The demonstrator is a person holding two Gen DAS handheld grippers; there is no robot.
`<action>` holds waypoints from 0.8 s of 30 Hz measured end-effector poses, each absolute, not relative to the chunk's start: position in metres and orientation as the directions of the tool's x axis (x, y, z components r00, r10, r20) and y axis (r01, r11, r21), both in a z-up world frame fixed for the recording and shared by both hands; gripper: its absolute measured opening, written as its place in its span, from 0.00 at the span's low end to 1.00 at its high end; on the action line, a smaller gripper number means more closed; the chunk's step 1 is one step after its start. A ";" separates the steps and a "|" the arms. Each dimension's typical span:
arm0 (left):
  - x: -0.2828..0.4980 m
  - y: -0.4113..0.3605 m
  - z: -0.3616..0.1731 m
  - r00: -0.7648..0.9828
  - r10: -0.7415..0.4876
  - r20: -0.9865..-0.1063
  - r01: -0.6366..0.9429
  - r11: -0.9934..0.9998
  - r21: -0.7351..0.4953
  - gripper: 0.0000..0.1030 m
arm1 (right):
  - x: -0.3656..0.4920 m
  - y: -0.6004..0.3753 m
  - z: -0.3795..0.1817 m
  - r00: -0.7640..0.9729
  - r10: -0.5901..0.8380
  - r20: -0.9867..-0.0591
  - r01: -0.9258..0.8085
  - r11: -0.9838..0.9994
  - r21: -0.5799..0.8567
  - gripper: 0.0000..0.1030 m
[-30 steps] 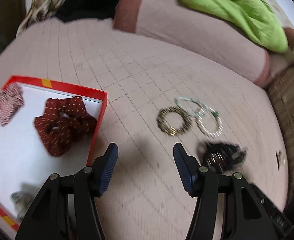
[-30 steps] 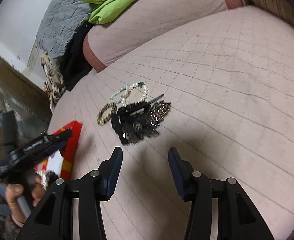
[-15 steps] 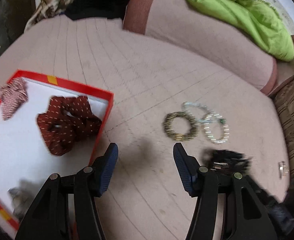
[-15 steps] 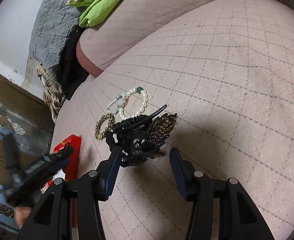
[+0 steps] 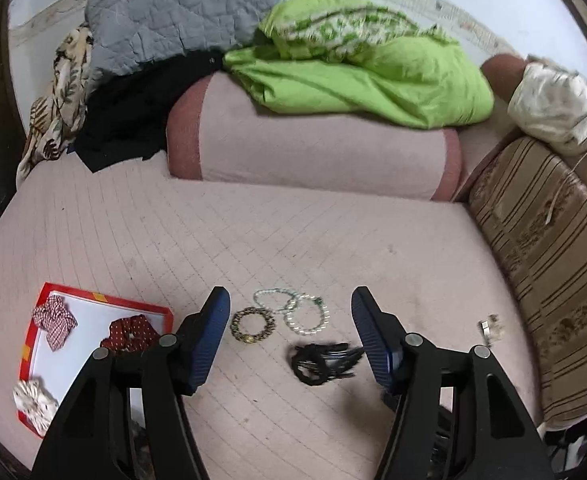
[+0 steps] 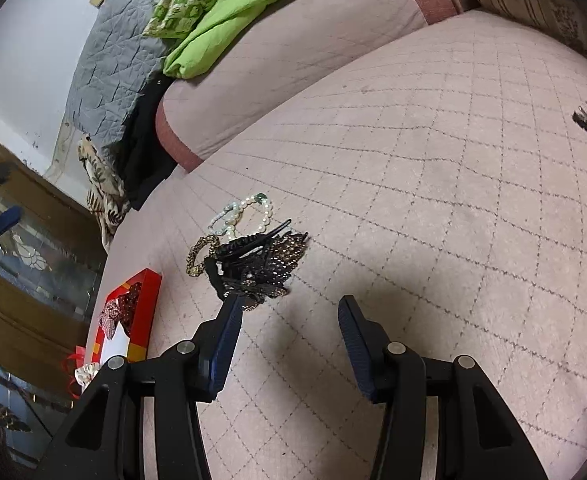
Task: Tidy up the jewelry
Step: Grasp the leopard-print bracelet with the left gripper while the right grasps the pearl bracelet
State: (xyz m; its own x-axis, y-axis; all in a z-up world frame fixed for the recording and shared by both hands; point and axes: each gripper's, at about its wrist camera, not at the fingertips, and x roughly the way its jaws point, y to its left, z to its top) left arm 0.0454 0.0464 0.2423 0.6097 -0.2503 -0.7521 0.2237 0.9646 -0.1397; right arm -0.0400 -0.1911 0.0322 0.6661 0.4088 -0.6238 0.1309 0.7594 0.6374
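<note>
On the pink quilted bed lie a gold beaded bracelet (image 5: 251, 325), a pale green bracelet (image 5: 271, 299), a pearl bracelet (image 5: 308, 314) and a pile of black hair clips (image 5: 321, 362). The same gold bracelet (image 6: 201, 254), pearl bracelet (image 6: 259, 216) and black clips (image 6: 259, 266) show in the right wrist view. My left gripper (image 5: 291, 322) is open and empty, raised above the bracelets. My right gripper (image 6: 285, 320) is open and empty, low over the bed, its left fingertip close to the clips. A red-rimmed white tray (image 5: 93, 295) at the left holds fabric scrunchies.
A small metallic clip (image 5: 489, 326) lies at the bed's right, near a striped brown cushion (image 5: 553, 264). A pink bolster (image 5: 313, 152), a green blanket (image 5: 365, 76), a grey quilted pillow (image 5: 173, 4) and dark clothes (image 5: 125, 124) line the back.
My left gripper has risen and pulled back, so the jewelry looks smaller and the pillows came into view. My right gripper has moved in closer to the black clips.
</note>
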 end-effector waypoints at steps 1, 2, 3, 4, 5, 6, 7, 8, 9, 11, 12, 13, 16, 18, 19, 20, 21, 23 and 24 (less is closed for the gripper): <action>0.052 0.048 0.235 0.602 -0.243 -0.761 0.225 0.966 -0.131 0.60 | -0.039 -0.189 0.034 0.668 0.409 -0.622 0.120 0.765 0.632 0.53; 0.062 0.050 0.220 0.591 -0.227 -0.774 0.220 0.969 -0.116 0.60 | -0.038 -0.187 0.036 0.668 0.409 -0.622 0.111 0.771 0.627 0.53; 0.071 0.053 0.203 0.583 -0.210 -0.785 0.207 0.973 -0.106 0.57 | -0.037 -0.185 0.037 0.668 0.408 -0.622 0.102 0.778 0.620 0.53; 0.078 0.055 0.191 0.575 -0.199 -0.794 0.196 0.975 -0.103 0.47 | -0.033 -0.182 0.038 0.666 0.408 -0.625 0.091 0.787 0.611 0.53; 0.089 0.058 0.171 0.554 -0.189 -0.811 0.184 0.978 -0.102 0.35 | -0.030 -0.181 0.039 0.663 0.406 -0.628 0.085 0.793 0.603 0.53; 0.097 0.061 0.157 0.532 -0.185 -0.826 0.173 0.979 -0.107 0.32 | -0.026 -0.180 0.040 0.663 0.401 -0.632 0.082 0.800 0.594 0.53; 0.102 0.063 0.145 0.516 -0.187 -0.836 0.165 0.979 -0.117 0.29 | -0.024 -0.182 0.041 0.666 0.394 -0.634 0.081 0.806 0.586 0.53; 0.109 0.066 0.130 0.498 -0.190 -0.846 0.150 0.980 -0.132 0.29 | -0.021 -0.185 0.043 0.672 0.386 -0.632 0.081 0.810 0.580 0.53; 0.116 0.069 0.115 0.484 -0.188 -0.855 0.136 0.981 -0.139 0.29 | -0.014 -0.190 0.047 0.682 0.376 -0.628 0.083 0.813 0.576 0.53; 0.124 0.071 0.096 0.467 -0.184 -0.865 0.126 0.982 -0.141 0.29 | -0.001 -0.197 0.054 0.685 0.372 -0.626 0.081 0.816 0.572 0.53; 0.129 0.072 0.085 0.460 -0.181 -0.869 0.121 0.983 -0.141 0.29 | 0.008 -0.199 0.057 0.680 0.368 -0.635 0.079 0.824 0.562 0.53; 0.132 0.073 0.078 0.455 -0.181 -0.872 0.118 0.983 -0.142 0.29 | 0.025 -0.198 0.060 0.657 0.372 -0.656 0.065 0.839 0.541 0.53; 0.142 0.074 0.056 0.433 -0.198 -0.879 0.111 0.980 -0.166 0.29 | 0.064 -0.182 0.057 0.572 0.419 -0.705 0.001 0.859 0.511 0.53; 0.147 0.075 0.043 0.422 -0.203 -0.883 0.112 0.979 -0.172 0.29 | 0.087 -0.168 0.050 0.525 0.417 -0.742 -0.029 0.880 0.474 0.53; 0.148 0.074 0.040 0.419 -0.204 -0.885 0.115 0.979 -0.171 0.29 | 0.099 -0.160 0.047 0.511 0.401 -0.760 -0.048 0.896 0.441 0.53; 0.150 0.073 0.035 0.416 -0.203 -0.887 0.123 0.978 -0.166 0.29 | 0.108 -0.154 0.045 0.498 0.395 -0.772 -0.065 0.905 0.421 0.53; 0.150 0.072 0.033 0.427 -0.199 -0.882 0.135 0.979 -0.156 0.29 | 0.116 -0.145 0.041 0.481 0.391 -0.785 -0.084 0.911 0.403 0.53; 0.149 0.067 0.032 0.450 -0.186 -0.873 0.164 0.979 -0.124 0.29 | 0.129 -0.129 0.034 0.444 0.367 -0.817 -0.109 0.928 0.358 0.51; 0.150 0.064 0.032 0.454 -0.180 -0.873 0.178 0.978 -0.109 0.29 | 0.136 -0.120 0.029 0.422 0.345 -0.838 -0.123 0.938 0.324 0.46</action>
State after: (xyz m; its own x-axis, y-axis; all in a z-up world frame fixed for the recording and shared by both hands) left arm 0.1500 0.0644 0.0317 0.4538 -0.1799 -0.8727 0.1777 0.9780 -0.1092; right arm 0.1359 -0.1196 0.0287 0.4220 0.3448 -0.8385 -0.1233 0.9381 0.3237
